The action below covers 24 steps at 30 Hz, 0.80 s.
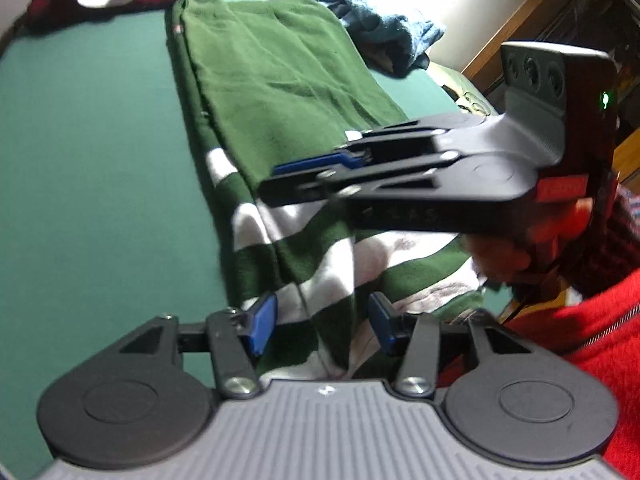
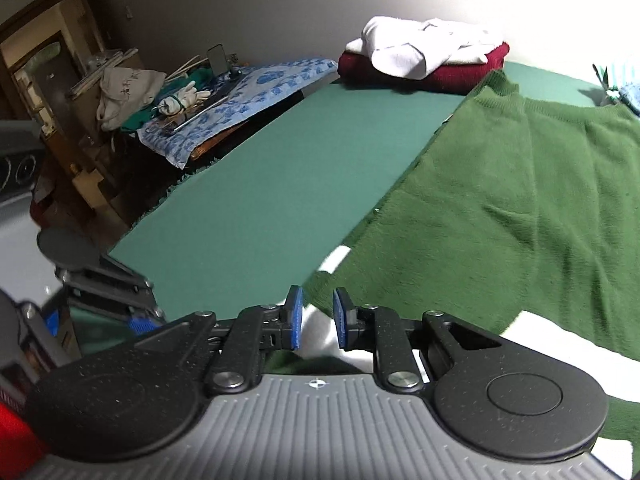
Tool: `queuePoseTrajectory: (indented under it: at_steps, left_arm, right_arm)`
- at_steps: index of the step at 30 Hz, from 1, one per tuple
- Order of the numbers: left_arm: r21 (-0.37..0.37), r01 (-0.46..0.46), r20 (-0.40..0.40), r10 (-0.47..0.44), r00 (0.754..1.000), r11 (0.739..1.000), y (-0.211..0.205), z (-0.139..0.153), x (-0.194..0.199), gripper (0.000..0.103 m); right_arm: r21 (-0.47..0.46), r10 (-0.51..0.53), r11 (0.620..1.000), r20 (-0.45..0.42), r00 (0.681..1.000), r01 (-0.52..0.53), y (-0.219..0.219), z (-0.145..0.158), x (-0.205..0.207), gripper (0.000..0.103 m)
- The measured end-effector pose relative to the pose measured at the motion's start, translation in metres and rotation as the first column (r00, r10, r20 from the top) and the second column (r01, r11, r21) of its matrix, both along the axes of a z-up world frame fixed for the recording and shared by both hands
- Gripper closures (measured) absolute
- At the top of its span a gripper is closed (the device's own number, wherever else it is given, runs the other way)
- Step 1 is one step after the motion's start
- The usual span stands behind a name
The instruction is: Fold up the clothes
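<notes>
The green sweater (image 1: 280, 80) lies on the green table cover (image 1: 80, 160), its plain green body stretched away from me toward the far end of the table and its green-and-white striped part (image 1: 320, 256) bunched at the near edge. In the right wrist view the same sweater (image 2: 500, 208) fills the right half, with a ribbed edge at the far end and a white stripe showing just under my fingers.

My left gripper (image 1: 322, 322) stands with its jaws parted, one blue pad (image 1: 262, 322) on each side of a raised ridge of striped cloth. The ridge sits between the pads, but neither pad presses on it; I see a gap on both sides. The cloth is not gripped.

My right gripper (image 2: 316, 318) has its jaws narrowly apart, the blue pads (image 2: 295, 316) close together over a white stripe, with nothing clamped between them. In the left wrist view this gripper (image 1: 320, 172) reaches across above the sweater from the right, held by a hand (image 1: 520, 248) in a red sleeve (image 1: 592, 344).

At the far end of the table lies a folded dark red garment (image 2: 424, 70) with a white garment (image 2: 416, 46) on top. A crumpled blue cloth (image 1: 384, 24) lies just beyond the sweater's far right corner. Beside the table stands a cluttered surface with a blue-patterned cloth (image 2: 240, 100) and a pair of pale gloves (image 2: 184, 96).
</notes>
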State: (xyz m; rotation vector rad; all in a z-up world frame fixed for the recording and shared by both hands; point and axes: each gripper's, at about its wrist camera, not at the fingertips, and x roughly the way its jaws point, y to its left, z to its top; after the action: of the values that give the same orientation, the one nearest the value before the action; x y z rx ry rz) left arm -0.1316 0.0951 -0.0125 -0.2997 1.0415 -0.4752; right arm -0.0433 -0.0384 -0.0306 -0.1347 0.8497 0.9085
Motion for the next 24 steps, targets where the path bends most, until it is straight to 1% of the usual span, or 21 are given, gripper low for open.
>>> queuePoseTrajectory:
  at_steps: [1,2,3,4,5,6,8,10,14,15,17,18,19,20,22,24]
  left_arm:
    - [-0.015,0.007,-0.008,-0.007,1.0,1.0,-0.001,-0.003,0.002,0.054]
    - [-0.015,0.012,-0.017,-0.012,1.0,1.0,-0.001,-0.007,0.002,0.057]
    - [-0.013,0.013,-0.021,-0.014,1.0,1.0,-0.001,-0.009,0.002,0.062]
    - [-0.017,0.01,-0.017,-0.01,1.0,1.0,0.0,-0.009,0.001,0.064]
    - [-0.019,0.005,-0.015,-0.005,1.0,1.0,0.001,-0.009,0.0,0.069]
    - [-0.014,0.0,-0.015,0.0,1.0,1.0,0.002,-0.009,0.0,0.082]
    - [-0.011,0.003,-0.011,-0.004,1.0,1.0,0.005,-0.007,-0.001,0.087]
    - [-0.013,0.014,-0.002,-0.014,1.0,1.0,0.006,-0.003,-0.003,0.095]
    - [0.022,0.058,0.015,-0.058,0.998,0.998,0.0,0.003,-0.01,0.096]
    - [0.03,0.068,0.014,-0.069,0.998,0.997,-0.002,0.002,-0.01,0.096]
    - [0.035,0.08,0.0,-0.08,0.997,0.996,-0.003,-0.002,-0.01,0.096]
    - [0.035,0.083,-0.002,-0.083,0.997,0.996,-0.002,-0.002,-0.009,0.096]
    - [0.038,0.086,-0.002,-0.086,0.996,0.996,-0.001,-0.002,-0.009,0.096]
    - [0.049,0.09,0.002,-0.09,0.996,0.995,-0.001,0.0,-0.01,0.096]
    - [0.072,0.095,0.01,-0.096,0.995,0.993,0.001,0.003,-0.012,0.096]
    - [0.082,0.083,0.015,-0.084,0.996,0.993,0.005,0.005,-0.015,0.096]
  right_arm:
    - [-0.023,-0.004,1.0,0.0,1.0,0.004,0.005,-0.002,0.001,0.085]
    - [-0.055,-0.009,0.998,0.004,1.0,0.01,0.009,-0.004,0.001,0.086]
    - [-0.068,-0.015,0.998,0.008,1.0,0.016,0.011,-0.005,0.001,0.087]
    - [-0.066,-0.022,0.998,0.009,1.0,0.022,0.011,-0.005,0.0,0.09]
    - [-0.064,-0.028,0.997,0.011,1.0,0.029,0.01,-0.004,0.0,0.096]
    - [-0.062,-0.035,0.997,0.013,0.999,0.036,0.01,-0.004,0.0,0.1]
    - [-0.053,-0.048,0.997,0.015,0.999,0.048,0.008,-0.003,-0.001,0.1]
    - [-0.025,-0.049,0.998,0.025,0.998,0.05,0.007,0.001,-0.003,0.101]
    - [0.046,-0.039,0.998,0.029,0.999,0.037,0.006,0.006,-0.002,0.101]
    - [0.044,-0.032,0.999,0.017,0.999,0.032,0.007,0.005,-0.001,0.1]
    - [0.005,-0.043,0.999,-0.03,0.999,0.043,0.011,-0.005,0.004,0.099]
    - [-0.009,-0.05,0.999,-0.057,0.997,0.049,0.012,-0.01,0.007,0.096]
    - [-0.006,-0.054,0.999,-0.073,0.996,0.054,0.01,-0.012,0.008,0.097]
    - [0.005,-0.058,0.998,-0.077,0.995,0.059,0.007,-0.011,0.009,0.096]
    - [0.028,-0.073,0.997,-0.072,0.995,0.075,-0.004,-0.004,0.008,0.09]
    - [0.04,-0.085,0.995,-0.067,0.994,0.088,-0.019,0.003,0.004,0.089]
